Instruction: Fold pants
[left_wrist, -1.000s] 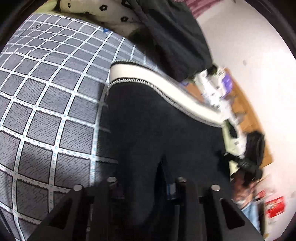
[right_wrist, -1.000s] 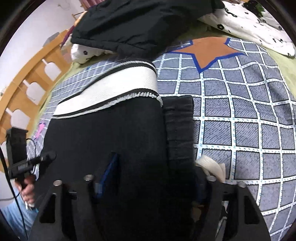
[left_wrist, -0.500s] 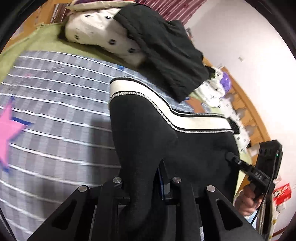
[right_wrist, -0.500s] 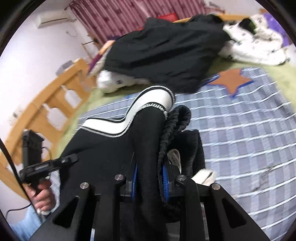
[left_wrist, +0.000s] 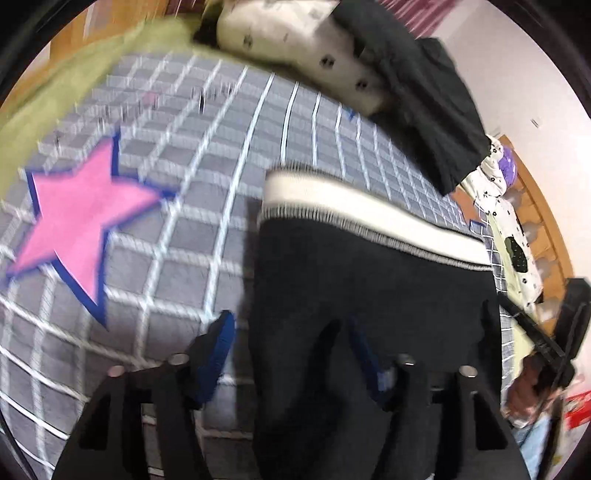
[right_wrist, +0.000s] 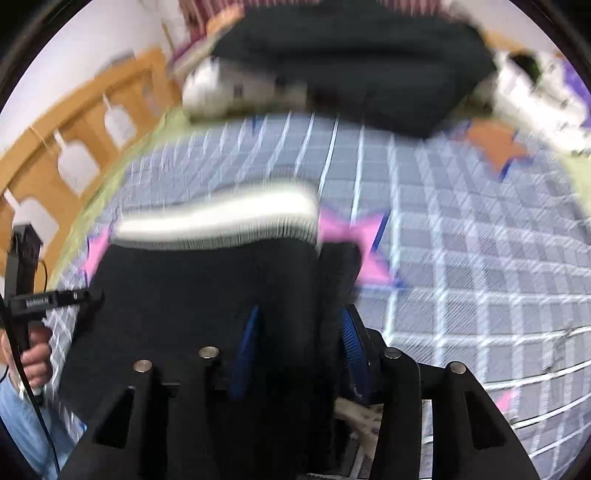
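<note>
The black pants (left_wrist: 369, 295) with a white waistband (left_wrist: 369, 218) lie on the grey checked bedspread (left_wrist: 184, 221). My left gripper (left_wrist: 291, 332) is open, its blue-padded jaws spread wide around the pants' left edge. In the right wrist view the pants (right_wrist: 207, 288) and waistband (right_wrist: 221, 218) show blurred. My right gripper (right_wrist: 299, 332) has its jaws apart with the pants' right edge between them. Each gripper shows in the other's view, the right one (left_wrist: 554, 343) at the right edge and the left one (right_wrist: 48, 299) at the left edge.
A black garment (left_wrist: 424, 85) and a white spotted pillow (left_wrist: 295, 48) lie at the head of the bed. A pink star (left_wrist: 77, 221) marks the bedspread on the left. A wooden bed rail (right_wrist: 85, 122) runs along one side. An orange star (right_wrist: 495, 144) shows far right.
Both grippers have lowered the pants toward the bedspread and opened their jaws; half a second ago both were shut on the fabric and held it lifted.
</note>
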